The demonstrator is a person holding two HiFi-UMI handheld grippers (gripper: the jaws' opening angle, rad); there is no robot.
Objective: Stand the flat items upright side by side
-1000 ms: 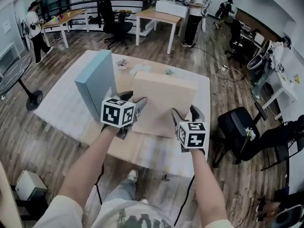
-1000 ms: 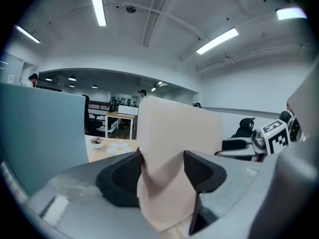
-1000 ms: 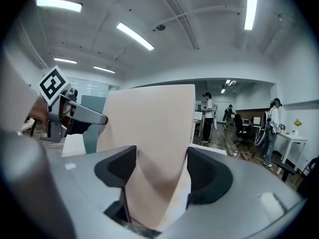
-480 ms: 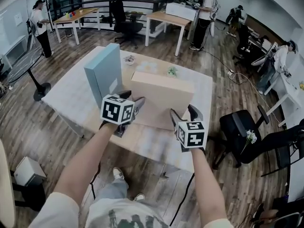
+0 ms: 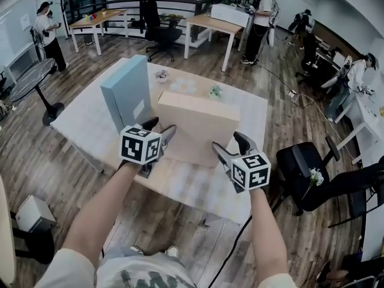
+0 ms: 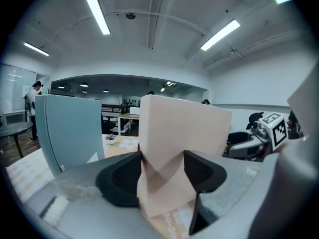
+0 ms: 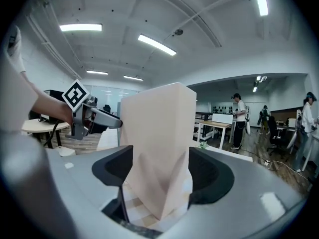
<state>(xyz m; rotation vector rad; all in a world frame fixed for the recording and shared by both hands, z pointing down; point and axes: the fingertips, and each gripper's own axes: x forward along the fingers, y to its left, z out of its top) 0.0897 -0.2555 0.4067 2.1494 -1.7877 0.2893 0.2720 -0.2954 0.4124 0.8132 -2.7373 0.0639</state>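
Note:
A light blue flat box [image 5: 126, 95] stands upright on the table [image 5: 198, 191]; the left gripper view shows this blue box [image 6: 70, 133] at the left. Close to its right stands a beige flat box [image 5: 201, 128], upright on its long edge. My left gripper [image 5: 161, 126] is shut on the beige box's [image 6: 184, 128] near left end, the box filling the gap between the pads. My right gripper [image 5: 229, 141] is at the near right end. Its jaws have just been opening, and a corner of the beige box [image 7: 157, 133] still sits between them.
A small plant [image 5: 214, 90] and a little pot [image 5: 161, 75] sit on the table's far side. A black office chair [image 5: 306, 161] stands off the right edge. A white box [image 5: 30, 221] lies on the floor at the left. Desks and people fill the room behind.
Both grippers and the beige box have shifted left, narrowing the gap to the blue box. The right gripper's jaws stand wider apart than before.

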